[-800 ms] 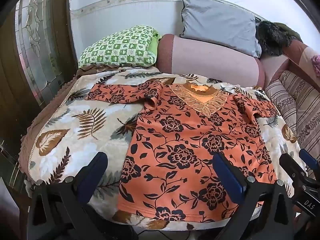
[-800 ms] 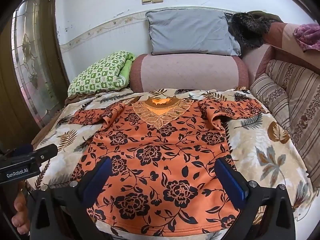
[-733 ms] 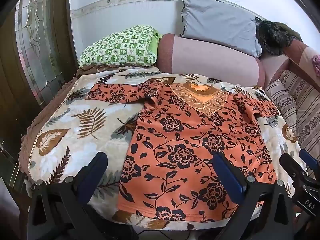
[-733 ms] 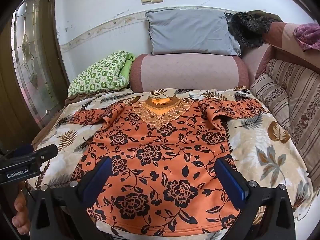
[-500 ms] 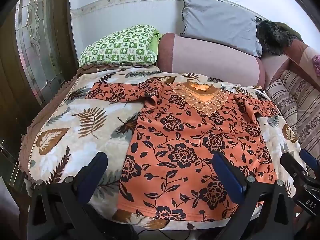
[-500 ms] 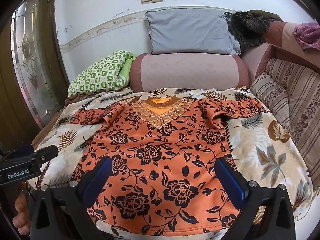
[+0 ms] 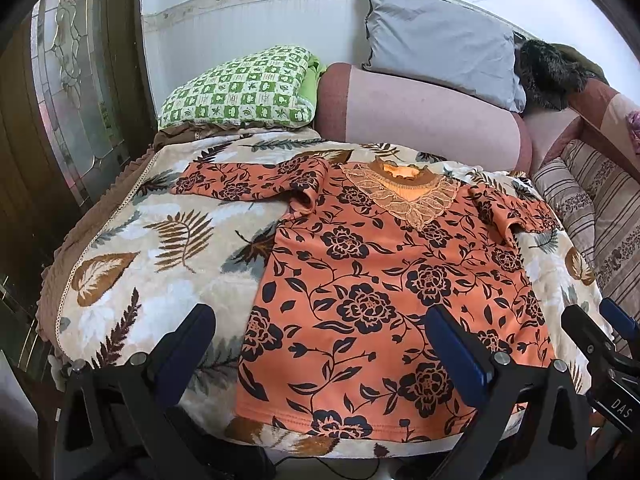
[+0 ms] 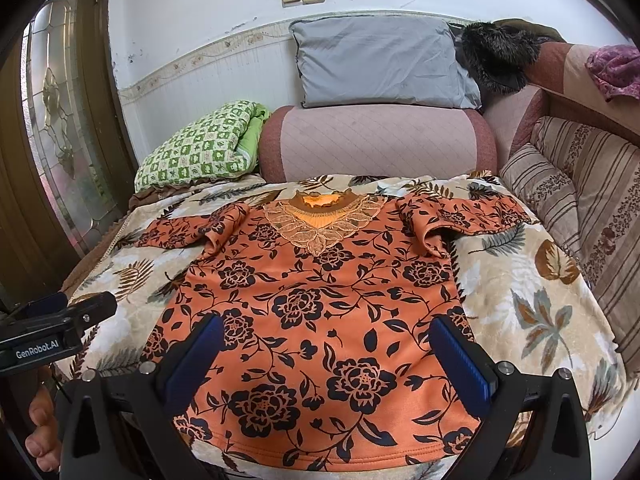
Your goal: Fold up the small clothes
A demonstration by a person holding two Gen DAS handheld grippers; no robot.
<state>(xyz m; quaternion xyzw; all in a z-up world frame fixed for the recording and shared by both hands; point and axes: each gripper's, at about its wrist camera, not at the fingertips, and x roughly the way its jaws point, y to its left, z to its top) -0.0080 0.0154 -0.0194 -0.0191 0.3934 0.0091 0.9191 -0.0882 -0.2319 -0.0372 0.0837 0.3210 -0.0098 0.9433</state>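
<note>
Left wrist view shows an orange floral top [image 7: 380,300] flat on a leaf-print blanket [image 7: 132,272], both grippers' jaws spread wide, empty.

We see both views evenly lit by soft daylight, bright enough that the orange floral-print blouse [image 8: 320,312] reads sharp, its colours saturated. The white painted wall [image 8: 200,12] above it is the brightest area, near washed out. Shadows are faint and short beneath the blouse's sleeves. Fisheye distortion bends the leaded-glass wooden door [image 7: 68,92] left of the blouse into a curve, and black vignetting fills the corners. Focus holds throughout, with no motion blur.
</note>
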